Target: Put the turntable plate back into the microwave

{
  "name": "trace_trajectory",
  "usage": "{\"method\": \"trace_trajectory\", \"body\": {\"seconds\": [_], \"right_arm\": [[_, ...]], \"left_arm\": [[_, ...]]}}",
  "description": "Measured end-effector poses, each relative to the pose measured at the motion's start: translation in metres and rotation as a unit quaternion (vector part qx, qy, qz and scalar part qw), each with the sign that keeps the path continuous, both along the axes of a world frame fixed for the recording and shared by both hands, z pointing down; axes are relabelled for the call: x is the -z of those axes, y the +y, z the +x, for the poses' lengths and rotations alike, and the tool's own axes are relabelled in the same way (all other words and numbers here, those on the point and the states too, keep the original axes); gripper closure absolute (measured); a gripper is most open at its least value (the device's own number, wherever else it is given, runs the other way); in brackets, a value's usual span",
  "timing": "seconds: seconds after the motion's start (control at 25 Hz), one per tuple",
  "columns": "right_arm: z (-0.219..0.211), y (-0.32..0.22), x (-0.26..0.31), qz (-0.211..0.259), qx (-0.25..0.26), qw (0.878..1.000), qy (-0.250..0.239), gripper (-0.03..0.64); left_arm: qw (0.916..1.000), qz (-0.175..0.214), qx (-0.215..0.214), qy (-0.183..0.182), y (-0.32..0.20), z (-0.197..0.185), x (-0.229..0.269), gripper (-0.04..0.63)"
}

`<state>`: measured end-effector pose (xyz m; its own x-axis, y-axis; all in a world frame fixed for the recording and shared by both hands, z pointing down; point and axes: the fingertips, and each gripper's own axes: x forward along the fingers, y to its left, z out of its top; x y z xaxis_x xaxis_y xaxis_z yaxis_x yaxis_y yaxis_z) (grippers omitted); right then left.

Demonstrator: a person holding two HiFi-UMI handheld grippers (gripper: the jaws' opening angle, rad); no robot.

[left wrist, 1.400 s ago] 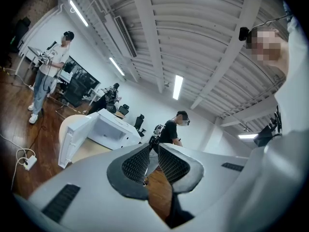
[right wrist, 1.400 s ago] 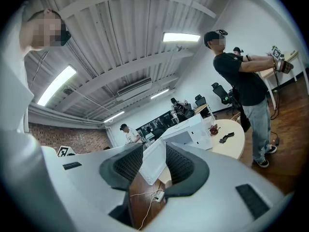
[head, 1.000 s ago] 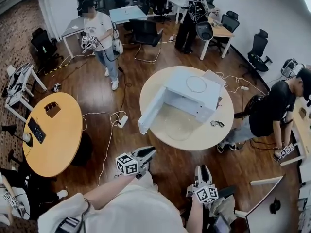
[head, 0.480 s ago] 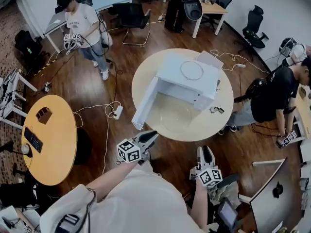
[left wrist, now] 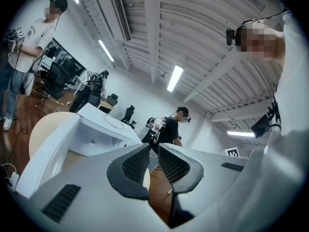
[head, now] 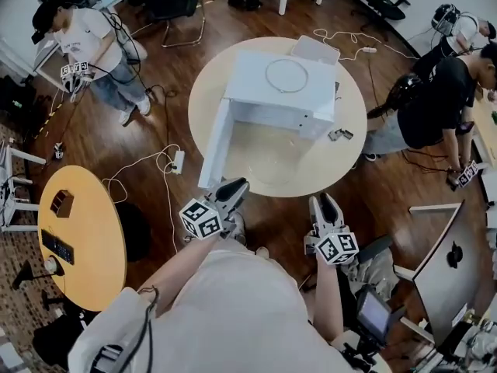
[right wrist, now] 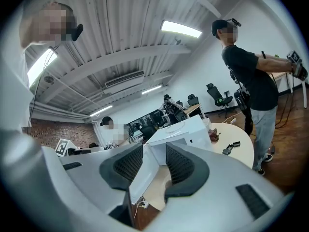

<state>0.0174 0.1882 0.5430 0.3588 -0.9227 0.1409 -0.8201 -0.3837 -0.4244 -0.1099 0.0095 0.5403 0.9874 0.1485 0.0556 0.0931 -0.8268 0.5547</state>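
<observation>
A white microwave (head: 279, 88) stands on a round cream table (head: 342, 169), its door (head: 215, 142) swung open to the left. A clear glass turntable plate (head: 268, 158) lies on the table in front of the open cavity. A thin ring (head: 286, 75) rests on the microwave's top. My left gripper (head: 235, 186) hovers short of the table's near edge, below the door, jaws a little apart and empty. My right gripper (head: 324, 203) is beside it, also off the table, open with nothing between its pads. Both gripper views face the microwave (left wrist: 104, 129) (right wrist: 186, 129).
Small dark items (head: 338, 134) lie on the table right of the microwave. A person in black (head: 435, 92) stands at the table's right; another person (head: 93, 41) stands far left. An orange table (head: 85, 231), a floor power strip (head: 178, 162) with cables and a monitor (head: 450, 266) surround me.
Both grippers have advanced toward the round table. The table and microwave now sit closer and higher in the head view. Jaws look unchanged.
</observation>
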Motion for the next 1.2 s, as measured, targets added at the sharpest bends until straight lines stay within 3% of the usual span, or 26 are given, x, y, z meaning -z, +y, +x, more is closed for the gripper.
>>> {"method": "trace_trajectory", "body": {"seconds": [0.48,0.84,1.2], "right_arm": [[0.010,-0.021,-0.009,-0.039,-0.023,0.999,0.001,0.485],[0.022,-0.039,-0.005,-0.043,-0.038,0.998,0.010,0.485],[0.038,-0.063,-0.007,-0.055,-0.044,0.997,0.012,0.485]], "left_arm": [[0.9993,-0.015,-0.032,-0.013,-0.012,0.018,-0.013,0.555],[0.9993,-0.019,-0.032,0.002,-0.039,0.040,-0.005,0.555],[0.9978,-0.027,-0.060,-0.001,-0.052,0.054,-0.001,0.555]]}}
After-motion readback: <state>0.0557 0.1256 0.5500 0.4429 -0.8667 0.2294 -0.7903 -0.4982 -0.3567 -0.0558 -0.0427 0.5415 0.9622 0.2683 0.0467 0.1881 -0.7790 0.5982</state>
